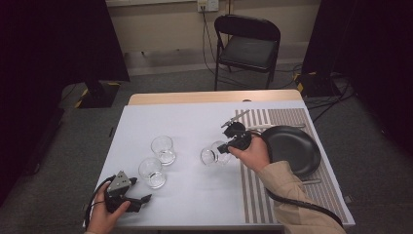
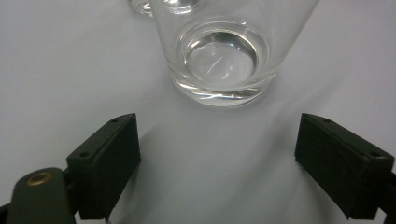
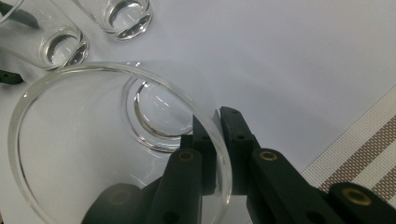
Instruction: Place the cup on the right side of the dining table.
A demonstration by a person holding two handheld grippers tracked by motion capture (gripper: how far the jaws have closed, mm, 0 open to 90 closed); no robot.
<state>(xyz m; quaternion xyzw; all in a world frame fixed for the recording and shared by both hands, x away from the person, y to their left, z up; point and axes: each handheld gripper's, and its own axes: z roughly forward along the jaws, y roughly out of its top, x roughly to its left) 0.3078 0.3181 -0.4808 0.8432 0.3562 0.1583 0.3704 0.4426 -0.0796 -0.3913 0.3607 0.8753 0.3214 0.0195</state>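
From the high view, I see my right hand-held gripper (image 1: 228,146) near the middle of the bench (image 1: 195,122), clamped on the rim of a tilted glass (image 1: 212,154), just left of the striped placemat (image 1: 287,119) and black plate (image 1: 297,146). My left hand-held gripper (image 1: 139,200) sits by the bench's near left corner, close to two upright glasses (image 1: 152,171).

In the left gripper view, the jaws stand wide open, nothing between them, with the nearer glass (image 2: 219,60) just ahead.

In the right gripper view, the jaws pinch the tilted glass's wall (image 3: 219,154), one inside, one outside.
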